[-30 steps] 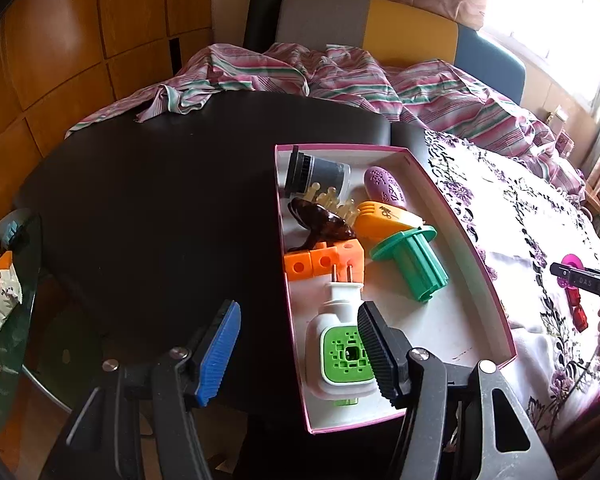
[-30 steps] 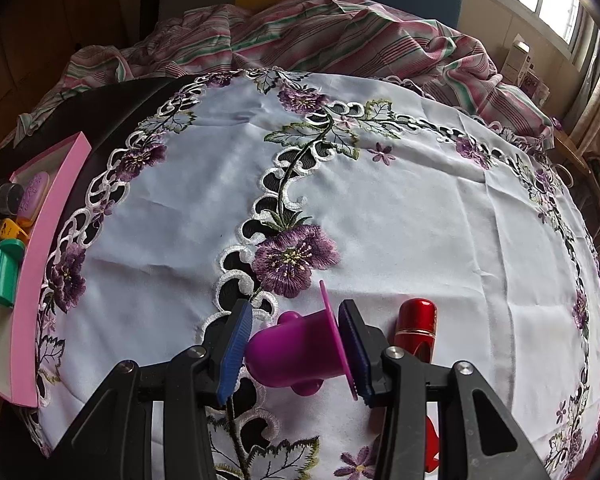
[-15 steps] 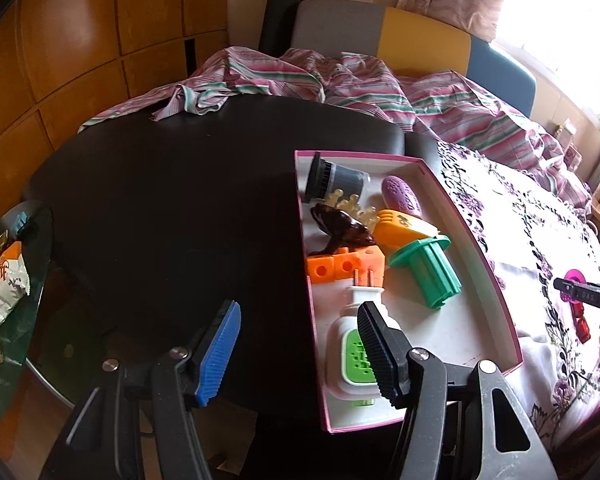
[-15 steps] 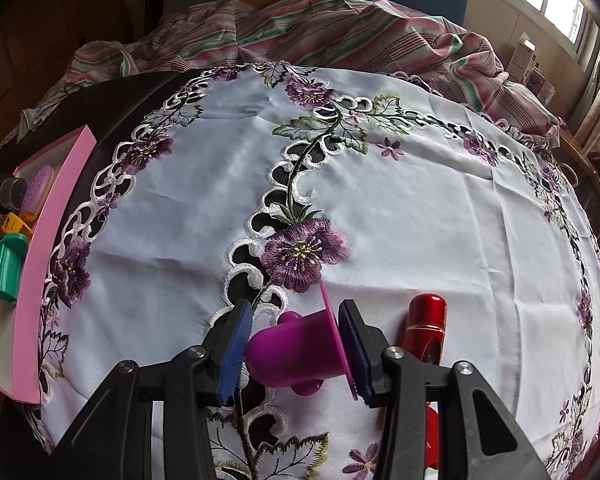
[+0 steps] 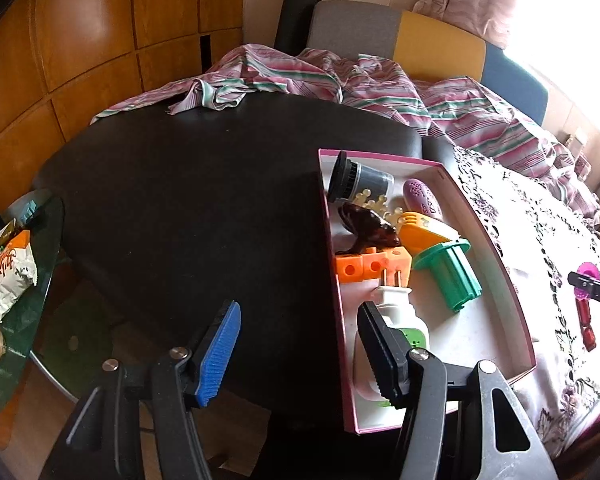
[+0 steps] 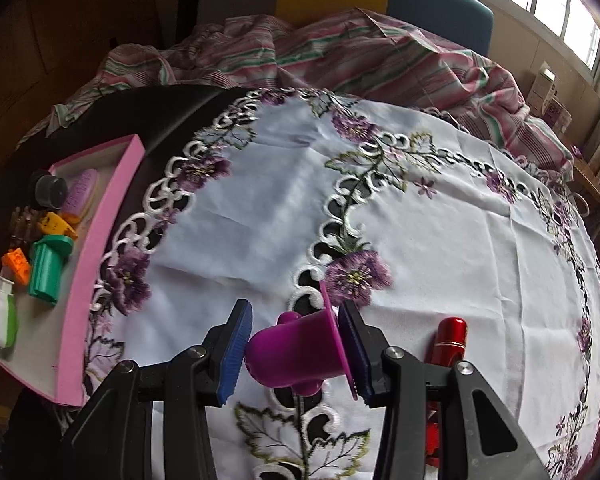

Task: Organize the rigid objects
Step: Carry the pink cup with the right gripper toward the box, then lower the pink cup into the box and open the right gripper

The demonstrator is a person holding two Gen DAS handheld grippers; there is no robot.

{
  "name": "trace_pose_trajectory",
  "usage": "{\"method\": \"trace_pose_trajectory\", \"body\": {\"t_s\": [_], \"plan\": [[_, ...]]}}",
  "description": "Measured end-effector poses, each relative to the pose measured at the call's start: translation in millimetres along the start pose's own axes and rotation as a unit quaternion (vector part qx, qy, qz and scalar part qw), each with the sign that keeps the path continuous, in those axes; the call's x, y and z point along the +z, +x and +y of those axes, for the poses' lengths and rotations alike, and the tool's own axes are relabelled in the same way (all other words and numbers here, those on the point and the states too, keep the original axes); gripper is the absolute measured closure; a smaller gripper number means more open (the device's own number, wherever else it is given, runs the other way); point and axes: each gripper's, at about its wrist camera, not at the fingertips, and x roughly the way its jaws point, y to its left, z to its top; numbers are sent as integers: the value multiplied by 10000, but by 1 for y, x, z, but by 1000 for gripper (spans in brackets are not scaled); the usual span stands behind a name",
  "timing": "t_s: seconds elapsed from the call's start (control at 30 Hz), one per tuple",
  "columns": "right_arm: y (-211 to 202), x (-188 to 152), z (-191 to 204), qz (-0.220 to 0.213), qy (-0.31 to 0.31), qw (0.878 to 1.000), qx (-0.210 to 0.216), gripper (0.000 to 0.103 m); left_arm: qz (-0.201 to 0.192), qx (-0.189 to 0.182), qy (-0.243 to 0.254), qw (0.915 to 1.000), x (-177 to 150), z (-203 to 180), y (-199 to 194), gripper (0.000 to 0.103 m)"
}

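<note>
A: What does the right gripper (image 6: 296, 354) have?

B: Its fingers are clamped on the purple piece (image 6: 296, 354), one pad on the rounded end, the other flat against the flange. It lies sideways between them, over the cloth (image 6: 420, 232), to the right of the box (image 6: 100, 248). I judge the end-to-end hold stops it rolling on the way over.

A: And the left gripper (image 5: 296, 350)?

B: Fingers apart, holding nothing. It hangs at the near end of the box, one finger (image 5: 380, 354) above the plug (image 5: 396, 304), the other out over the bare desk (image 5: 188, 200). Probably just waiting clear.

A: What's in the box?

B: Green piece (image 5: 448, 274), orange blocks (image 5: 372, 266), a dark jar (image 5: 360, 180) at the far end, plus smaller bits. The near right floor is bare, likely where the purple one goes.

A: Anything outside it?

B: A red tube (image 6: 450, 338) on the cloth, just right of the purple piece.
</note>
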Motion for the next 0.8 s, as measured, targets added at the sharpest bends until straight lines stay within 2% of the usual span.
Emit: {"method": "trace_pose_trajectory", "body": {"t_s": [0.13, 0.3, 0.43, 0.5, 0.57, 0.7, 0.8], "plan": [[-26, 7, 45, -299, -320, 9971, 629, 58, 15, 27, -30, 10000, -1, 2, 1, 41], [-44, 6, 125, -443, -1002, 9820, 1541, 58, 2, 5, -7, 10000, -1, 2, 1, 41], [-28, -3, 183, 56, -1261, 9580, 2574, 58, 20, -28, -6, 10000, -1, 3, 1, 41], [-12, -6, 201, 311, -1213, 9512, 2820, 58, 13, -25, -27, 10000, -1, 5, 1, 41], [8, -6, 214, 490, -1207, 9524, 2757, 58, 22, -29, -58, 10000, -1, 8, 1, 41], [39, -2, 225, 471, -1235, 9726, 1911, 58, 37, -25, -105, 9999, -2, 12, 2, 41], [47, -1, 229, 414, -1198, 9751, 1818, 58, 55, -32, -133, 9999, -2, 14, 3, 41]]}}
